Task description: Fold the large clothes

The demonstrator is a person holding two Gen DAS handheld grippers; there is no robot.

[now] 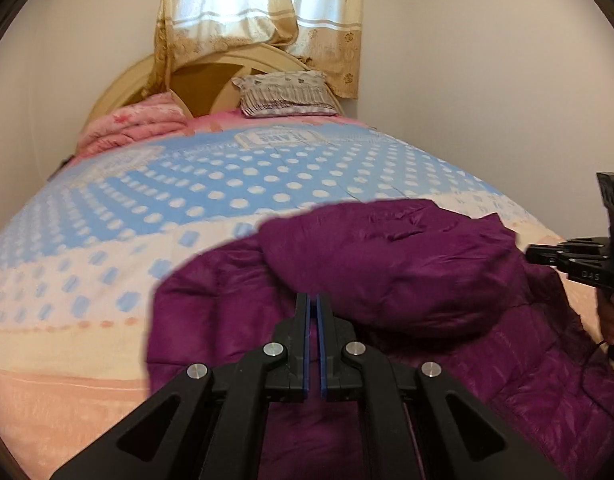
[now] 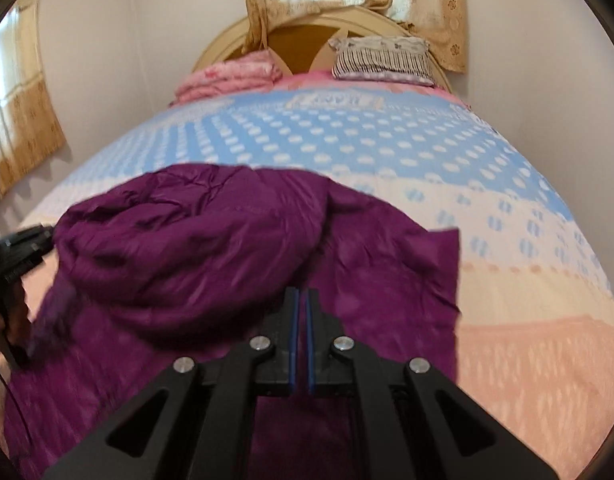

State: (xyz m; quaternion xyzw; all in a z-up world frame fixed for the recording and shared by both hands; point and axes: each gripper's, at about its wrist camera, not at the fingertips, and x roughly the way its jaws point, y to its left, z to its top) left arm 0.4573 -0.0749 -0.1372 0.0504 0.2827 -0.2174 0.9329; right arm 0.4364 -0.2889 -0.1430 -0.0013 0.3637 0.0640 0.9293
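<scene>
A large purple quilted jacket lies on the bed, its upper part folded over in a puffy mound; it also shows in the right wrist view. My left gripper is shut, fingers nearly together with nothing visibly between them, above the jacket's near part. My right gripper is shut the same way over the jacket's near right part. The right gripper also shows at the right edge of the left wrist view. The left gripper's body shows at the left edge of the right wrist view.
The bed has a blue, white and peach dotted cover. A folded pink blanket and a striped pillow lie at the headboard. Curtains hang behind; walls stand on both sides.
</scene>
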